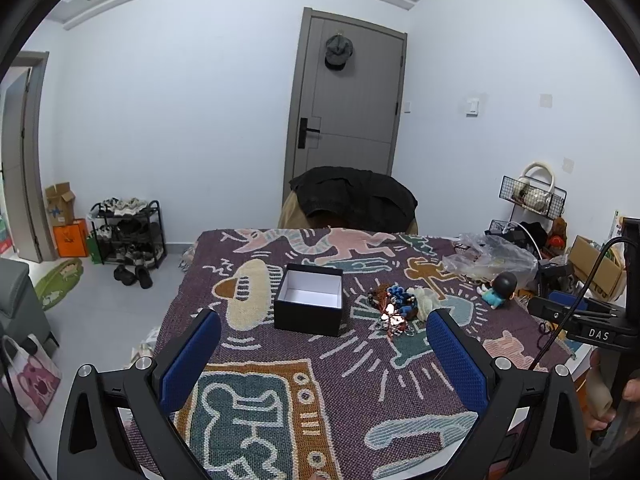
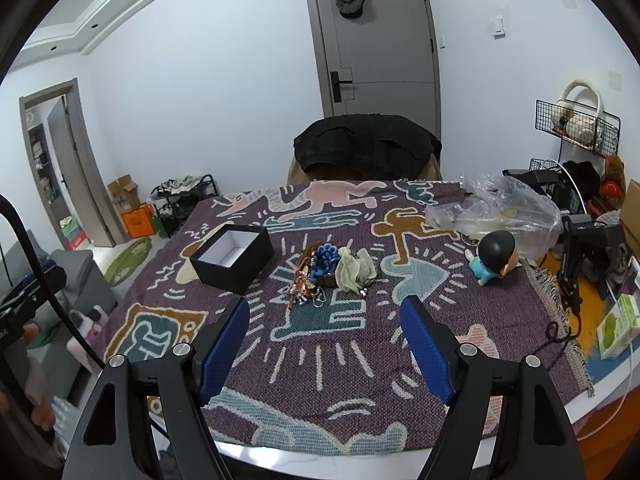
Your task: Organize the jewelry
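Jewelry [image 2: 320, 274] is sitting in a small heap near the middle of the table, on a purple blanket [image 2: 352, 364] with big cartoon shapes. I am seeing blue beads [image 2: 325, 261] on top of the heap, some shiny coppery and silver bits [image 2: 302, 290] at the front, and a pale green cloth pouch [image 2: 354, 270] touching its right side.

Just to the left of the heap, a black box [image 2: 232, 258] is standing open with a white inside. I am seeing nothing in it. The box and the heap are near each other but not touching.

I am holding my left gripper [image 1: 324, 338] above the near part of the blanket. Its blue pads [image 1: 192, 356] are spread wide apart and are holding nothing. From its camera the box is showing between the two fingers, and the heap is just inside the right finger.

I am holding my right gripper [image 2: 324, 322] a bit more to the right. Its blue pads [image 2: 426, 348] are spread wide too, with nothing between them, and the heap is lying straight ahead of it.

Farther right, a little doll [image 2: 494, 256] with a black round head is lying on the blanket, well apart from the heap. Behind it, a clear plastic bag [image 2: 500, 208] is lying crumpled.
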`<state>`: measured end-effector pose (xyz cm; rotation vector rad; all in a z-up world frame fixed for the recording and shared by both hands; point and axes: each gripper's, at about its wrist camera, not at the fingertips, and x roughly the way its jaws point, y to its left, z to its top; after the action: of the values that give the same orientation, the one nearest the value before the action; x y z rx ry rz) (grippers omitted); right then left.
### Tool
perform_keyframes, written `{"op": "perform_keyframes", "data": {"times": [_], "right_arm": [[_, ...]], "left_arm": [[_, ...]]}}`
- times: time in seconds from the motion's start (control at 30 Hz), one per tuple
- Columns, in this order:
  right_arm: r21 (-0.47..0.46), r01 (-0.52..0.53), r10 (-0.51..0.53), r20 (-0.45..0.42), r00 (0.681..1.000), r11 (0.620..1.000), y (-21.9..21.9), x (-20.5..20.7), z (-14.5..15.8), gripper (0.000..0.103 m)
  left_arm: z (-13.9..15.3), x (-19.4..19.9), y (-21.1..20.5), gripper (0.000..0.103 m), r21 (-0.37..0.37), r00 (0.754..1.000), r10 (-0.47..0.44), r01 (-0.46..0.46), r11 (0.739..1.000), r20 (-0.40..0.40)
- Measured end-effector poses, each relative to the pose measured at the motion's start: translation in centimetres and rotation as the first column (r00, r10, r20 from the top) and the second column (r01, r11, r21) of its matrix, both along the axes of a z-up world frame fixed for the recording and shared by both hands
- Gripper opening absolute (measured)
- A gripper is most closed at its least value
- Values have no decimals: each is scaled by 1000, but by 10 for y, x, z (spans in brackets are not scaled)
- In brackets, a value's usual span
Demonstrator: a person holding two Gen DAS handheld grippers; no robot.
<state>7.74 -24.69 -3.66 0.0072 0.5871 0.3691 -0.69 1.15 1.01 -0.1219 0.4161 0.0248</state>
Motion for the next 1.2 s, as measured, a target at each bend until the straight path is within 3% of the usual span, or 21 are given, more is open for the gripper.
{"op": "perform_keyframes", "data": {"times": [0.63,1.2], "right_arm": [[27,31,-31,-2,1000,999,-12,3,0,77],[62,50,-48,-20,999,997,-23,19,-4,77]], "left_arm": [[3,-2,-8,103,25,999,-36,35,999,25],[-14,26,-15,102,13,997,-67,67,998,-37]]}}
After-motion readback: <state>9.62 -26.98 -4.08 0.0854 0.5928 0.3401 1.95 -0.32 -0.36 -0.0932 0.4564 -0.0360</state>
